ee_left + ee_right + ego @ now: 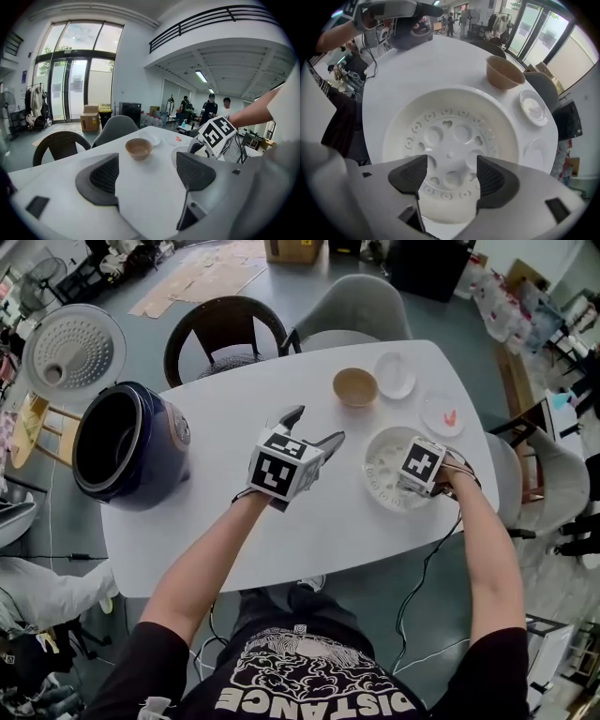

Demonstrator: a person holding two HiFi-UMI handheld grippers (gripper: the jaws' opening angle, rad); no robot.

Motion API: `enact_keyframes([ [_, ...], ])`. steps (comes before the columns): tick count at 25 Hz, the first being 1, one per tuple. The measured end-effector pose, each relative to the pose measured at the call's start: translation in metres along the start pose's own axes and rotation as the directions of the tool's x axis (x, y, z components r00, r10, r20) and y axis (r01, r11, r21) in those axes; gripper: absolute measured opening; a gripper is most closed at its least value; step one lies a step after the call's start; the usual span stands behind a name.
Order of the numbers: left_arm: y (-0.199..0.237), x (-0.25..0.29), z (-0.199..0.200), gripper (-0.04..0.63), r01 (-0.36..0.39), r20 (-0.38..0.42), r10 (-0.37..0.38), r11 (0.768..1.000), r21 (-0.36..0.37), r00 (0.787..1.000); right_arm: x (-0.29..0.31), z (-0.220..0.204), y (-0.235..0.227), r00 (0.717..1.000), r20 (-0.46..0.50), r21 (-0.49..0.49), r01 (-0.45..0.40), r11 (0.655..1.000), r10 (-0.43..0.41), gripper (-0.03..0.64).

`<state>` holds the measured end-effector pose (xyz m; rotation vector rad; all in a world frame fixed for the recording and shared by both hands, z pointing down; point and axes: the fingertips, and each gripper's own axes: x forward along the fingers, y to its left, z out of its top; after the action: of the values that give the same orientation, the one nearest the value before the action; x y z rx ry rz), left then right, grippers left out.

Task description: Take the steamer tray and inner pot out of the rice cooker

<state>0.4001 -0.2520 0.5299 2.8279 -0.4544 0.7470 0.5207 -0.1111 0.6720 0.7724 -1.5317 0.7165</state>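
Observation:
The dark blue rice cooker (131, 448) stands at the table's left end with its lid (73, 351) swung open, and the dark inner pot (105, 439) sits inside it. On the right part of the table lies the white perforated steamer tray (382, 471) (450, 133). My right gripper (418, 484) (447, 176) points straight down over the tray's near rim, jaws open, pads not pressing on it. My left gripper (317, 426) (147, 176) hovers over the table's middle, open and empty, aimed toward a brown bowl.
The brown bowl (355, 386) (138, 148) (504, 72) and a small white dish (395, 375) sit at the far edge. A second dish (442, 414) holding something red lies at the right end. A dark chair (225, 334) and a grey chair (352, 307) stand behind the table.

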Motion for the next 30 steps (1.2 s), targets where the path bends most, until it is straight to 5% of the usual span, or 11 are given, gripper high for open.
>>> enact_keyframes([
  [2, 0.005, -0.009, 0.002, 0.371, -0.008, 0.001, 0.008, 1.000, -0.004, 1.000, -0.007, 0.012, 0.003, 0.999, 0.046, -0.007, -0.010, 1.000, 0.010, 0.338],
  [6, 0.014, -0.036, 0.017, 0.371, -0.045, 0.032, 0.045, 0.999, -0.002, 0.998, -0.043, 0.017, -0.010, 0.994, 0.022, -0.012, 0.107, 0.994, -0.107, 0.330],
  [14, 0.067, -0.121, 0.055, 0.371, -0.169, 0.123, 0.168, 0.986, -0.004, 0.978, -0.139, 0.132, -0.001, 0.947, 0.260, -0.075, 0.216, 0.973, -0.190, 0.322],
  [23, 0.151, -0.261, 0.069, 0.371, -0.331, 0.216, 0.333, 0.942, -0.048, 0.918, -0.228, 0.291, 0.062, 0.861, 0.478, -0.171, 0.284, 0.943, -0.173, 0.323],
  [30, 0.191, -0.363, 0.064, 0.371, -0.464, 0.241, 0.478, 0.878, -0.116, 0.844, -0.287, 0.381, 0.124, 0.768, 0.638, -0.235, 0.263, 0.936, -0.055, 0.322],
])
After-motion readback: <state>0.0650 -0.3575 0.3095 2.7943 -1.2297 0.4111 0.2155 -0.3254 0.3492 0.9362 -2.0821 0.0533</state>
